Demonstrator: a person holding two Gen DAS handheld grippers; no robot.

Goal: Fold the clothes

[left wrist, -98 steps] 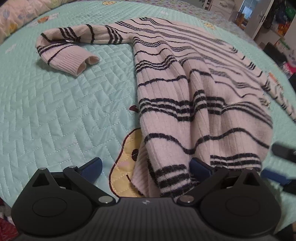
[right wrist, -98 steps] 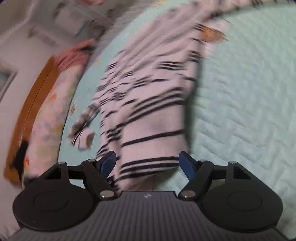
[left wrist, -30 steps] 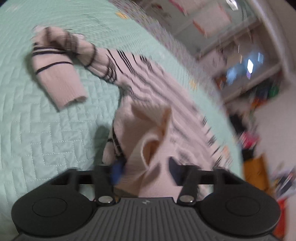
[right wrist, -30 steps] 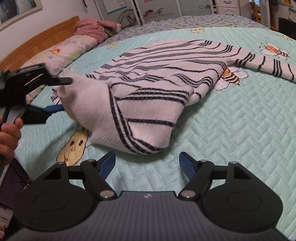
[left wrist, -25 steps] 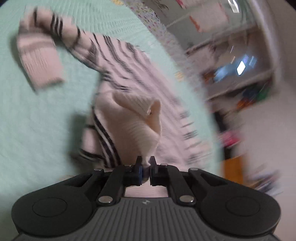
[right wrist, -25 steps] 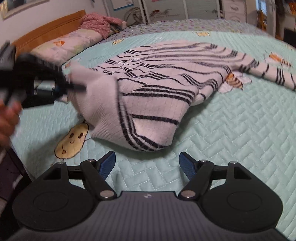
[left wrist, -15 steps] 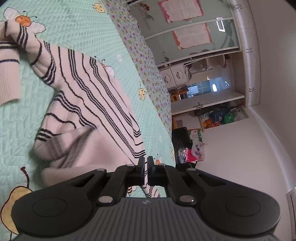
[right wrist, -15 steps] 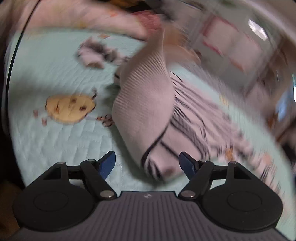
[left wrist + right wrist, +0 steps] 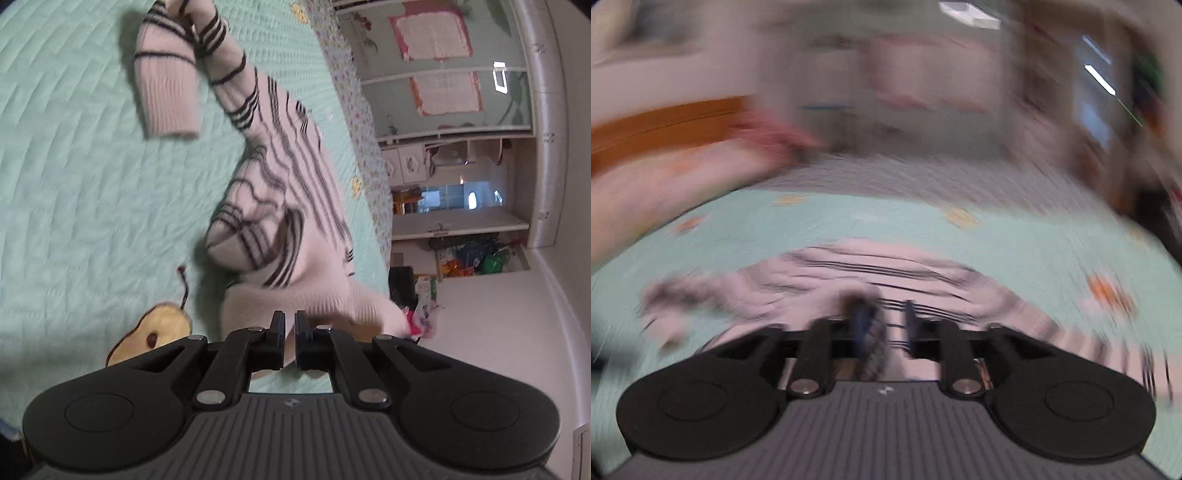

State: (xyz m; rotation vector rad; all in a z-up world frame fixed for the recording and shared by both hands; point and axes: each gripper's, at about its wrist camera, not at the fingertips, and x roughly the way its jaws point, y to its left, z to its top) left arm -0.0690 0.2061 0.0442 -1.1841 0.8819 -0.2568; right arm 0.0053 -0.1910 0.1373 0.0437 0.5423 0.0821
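A pale pink sweater with black stripes (image 9: 284,206) lies on the mint quilted bedspread (image 9: 92,221), its hem lifted and bunched toward me. One sleeve with a ribbed cuff (image 9: 166,99) is bent back at the far left. My left gripper (image 9: 290,325) is shut on the ribbed hem edge, which rises between its fingers. The right wrist view is heavily motion-blurred. There the sweater (image 9: 871,273) spreads across the bed, and my right gripper (image 9: 886,321) has its fingers drawn close with striped fabric pinched between them.
A yellow pear print (image 9: 155,332) sits on the bedspread near the left gripper. The bed's edge runs along the right, with cabinets, a doorway (image 9: 454,199) and floor clutter beyond. A wooden headboard (image 9: 665,125) and pink pillows lie at the far left.
The left gripper stays shut on the hem and has swung back over the bed. The right gripper, open half a second ago, has closed on the sweater and is moving fast.
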